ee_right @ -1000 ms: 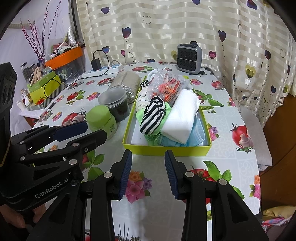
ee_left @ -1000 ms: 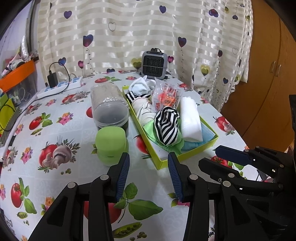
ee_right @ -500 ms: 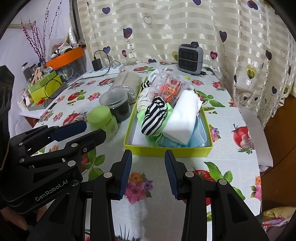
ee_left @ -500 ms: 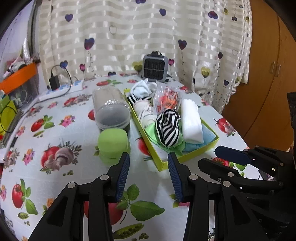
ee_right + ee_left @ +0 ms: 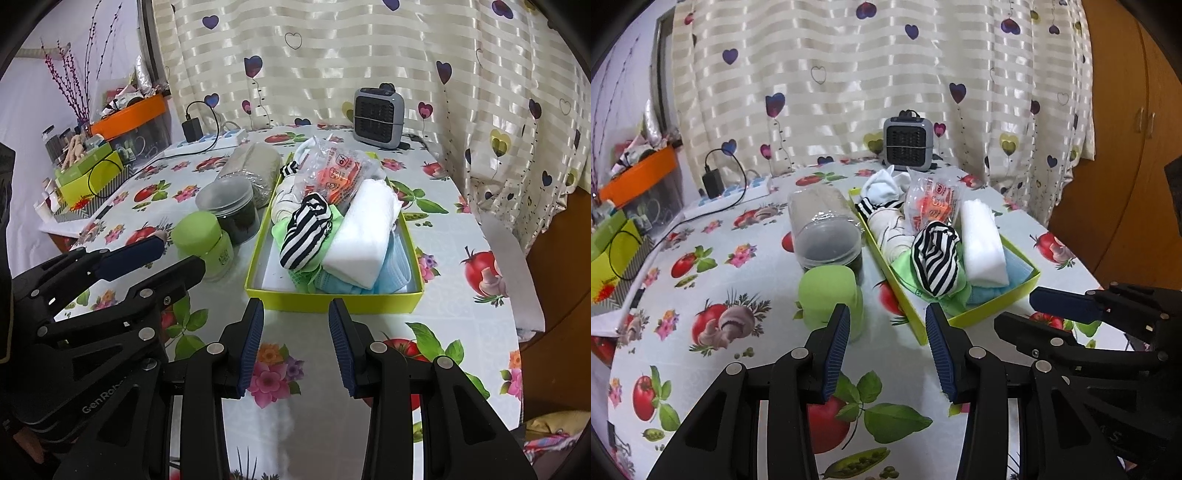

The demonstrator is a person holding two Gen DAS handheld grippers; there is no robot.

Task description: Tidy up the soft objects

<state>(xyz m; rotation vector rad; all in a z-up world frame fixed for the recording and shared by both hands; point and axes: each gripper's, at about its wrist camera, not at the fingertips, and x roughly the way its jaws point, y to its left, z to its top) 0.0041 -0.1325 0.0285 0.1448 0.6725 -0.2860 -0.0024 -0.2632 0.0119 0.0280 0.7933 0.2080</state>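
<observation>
So both grippers are just hanging over the table on the near side of the yellow-green tray [image 5: 334, 302], jaws apart, nothing between them. The left gripper [image 5: 886, 350] sits near the tray's left corner, the right gripper [image 5: 295, 343] right in front of its near wall.

The soft stuff is all piled in the tray: a black-and-white striped sock [image 5: 304, 232] on top of something green [image 5: 280, 232], a folded white cloth [image 5: 364, 229] just right of it, blue fabric [image 5: 395, 266] under that, and a crinkly plastic bag with orange print [image 5: 336, 170] toward the back.

Left of the tray, just beside it, are a green-capped bottle [image 5: 205, 240] and a clear jar [image 5: 231, 206]. A small grey heater [image 5: 377, 112] stands behind the tray by the curtain.
</observation>
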